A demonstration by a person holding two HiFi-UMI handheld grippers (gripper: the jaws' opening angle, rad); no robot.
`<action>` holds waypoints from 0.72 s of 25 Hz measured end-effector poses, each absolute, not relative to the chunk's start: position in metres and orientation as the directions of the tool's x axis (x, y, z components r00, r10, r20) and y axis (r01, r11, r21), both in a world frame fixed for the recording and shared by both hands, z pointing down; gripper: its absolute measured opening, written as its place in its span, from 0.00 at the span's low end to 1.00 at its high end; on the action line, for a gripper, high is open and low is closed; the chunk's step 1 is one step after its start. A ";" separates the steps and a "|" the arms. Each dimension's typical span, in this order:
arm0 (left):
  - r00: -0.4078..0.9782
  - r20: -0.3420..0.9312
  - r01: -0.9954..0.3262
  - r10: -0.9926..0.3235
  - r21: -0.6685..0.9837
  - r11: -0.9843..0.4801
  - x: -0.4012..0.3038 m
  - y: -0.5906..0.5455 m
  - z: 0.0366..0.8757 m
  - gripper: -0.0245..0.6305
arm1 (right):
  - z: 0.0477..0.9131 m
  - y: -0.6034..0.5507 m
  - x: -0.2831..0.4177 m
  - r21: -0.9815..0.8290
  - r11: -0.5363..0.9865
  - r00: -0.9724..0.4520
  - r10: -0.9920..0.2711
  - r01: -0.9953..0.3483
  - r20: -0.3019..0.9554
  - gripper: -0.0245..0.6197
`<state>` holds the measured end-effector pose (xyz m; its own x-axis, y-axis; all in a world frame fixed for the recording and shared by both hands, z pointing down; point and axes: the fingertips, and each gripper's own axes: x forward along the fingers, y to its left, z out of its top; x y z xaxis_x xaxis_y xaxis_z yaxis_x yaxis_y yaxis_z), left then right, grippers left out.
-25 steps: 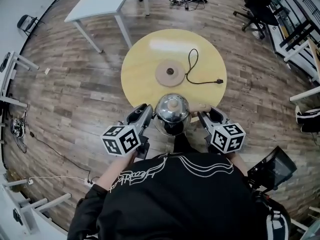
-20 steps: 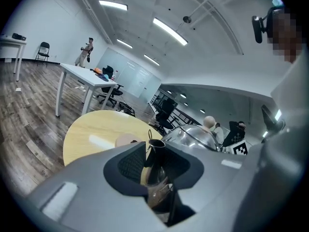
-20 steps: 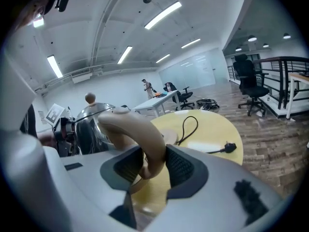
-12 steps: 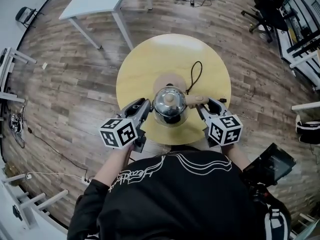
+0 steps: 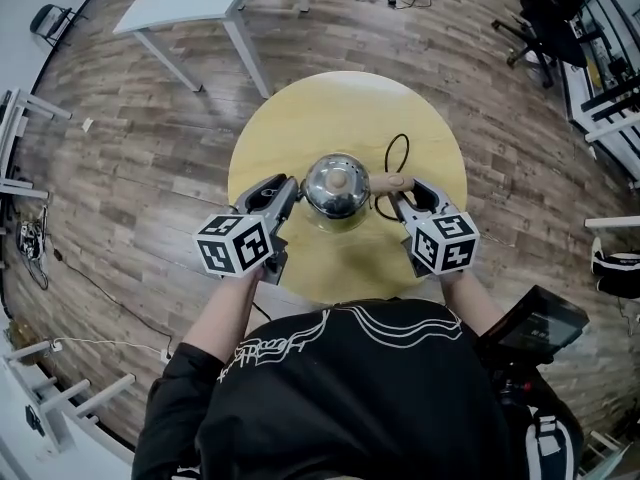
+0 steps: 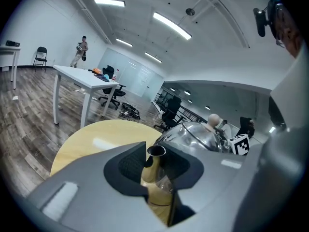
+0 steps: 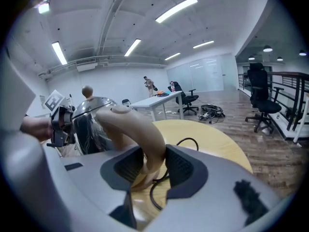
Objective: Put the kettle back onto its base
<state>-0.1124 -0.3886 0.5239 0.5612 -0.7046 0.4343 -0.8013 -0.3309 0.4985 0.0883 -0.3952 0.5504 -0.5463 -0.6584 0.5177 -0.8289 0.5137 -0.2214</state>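
Note:
A shiny steel kettle with a wooden lid knob hangs over the middle of the round yellow table, carried between both grippers. My left gripper is shut on the kettle's spout, which stands upright between the pads. My right gripper is shut on the beige handle at the kettle's right side. The base is hidden under the kettle in the head view; its black cable loops out to the right. Whether the kettle touches the base I cannot tell.
A white desk stands beyond the table at the upper left, and an office chair at the upper right. Loose cables lie on the wood floor behind. A person stands far off in the left gripper view.
Both grippers have carried the kettle forward from the table's near edge to its middle, over the spot where the round base lay. The base has gone out of sight beneath it.

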 end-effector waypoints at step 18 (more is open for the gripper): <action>0.571 0.442 -0.792 -0.691 0.518 -0.323 -0.103 -0.412 0.538 0.17 | 0.562 -0.421 0.097 -0.230 0.497 -0.537 -0.663 -0.837 0.522 0.26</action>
